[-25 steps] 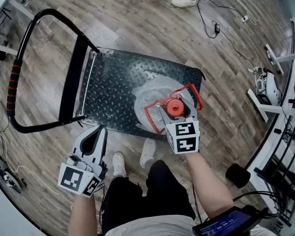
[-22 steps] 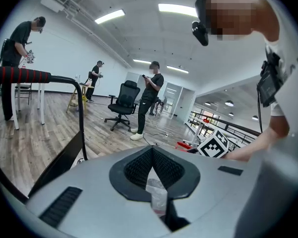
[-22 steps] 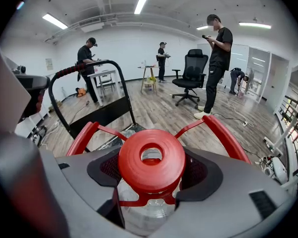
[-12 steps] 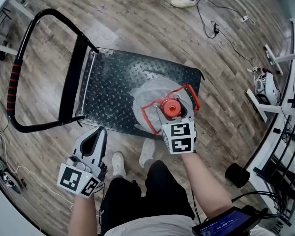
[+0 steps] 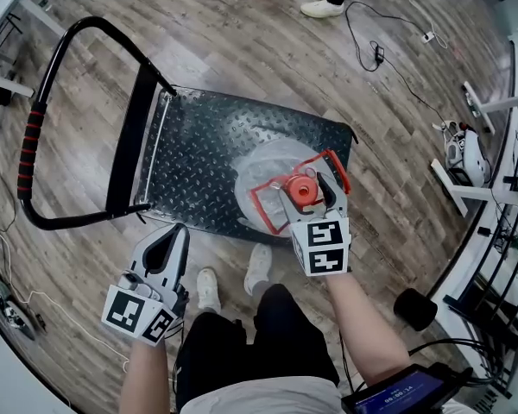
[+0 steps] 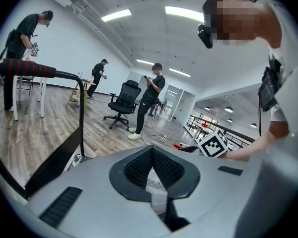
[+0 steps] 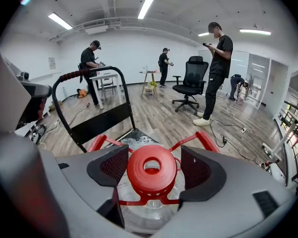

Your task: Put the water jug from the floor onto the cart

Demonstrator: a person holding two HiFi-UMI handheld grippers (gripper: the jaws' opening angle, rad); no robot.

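Observation:
The water jug (image 5: 263,166), clear with a red cap (image 5: 303,190) and a red carrying frame (image 5: 335,169), stands upright on the near right part of the cart's black checker-plate deck (image 5: 198,145). My right gripper (image 5: 306,193) reaches down over the jug's top, its jaws set wide on either side of the cap. In the right gripper view the cap (image 7: 151,168) fills the space between the pads of the right gripper (image 7: 154,160). My left gripper (image 5: 174,229) hangs shut and empty off the cart's near edge, well left of the jug; in its own view the left gripper (image 6: 153,152) has its pads together.
The cart's push handle (image 5: 34,136) with its red grip rises at the left. My shoes (image 5: 259,266) stand just before the cart. Cables (image 5: 380,50) and another person's feet (image 5: 321,3) lie beyond it. Desk legs (image 5: 466,162) and a black round object (image 5: 417,307) stand at right.

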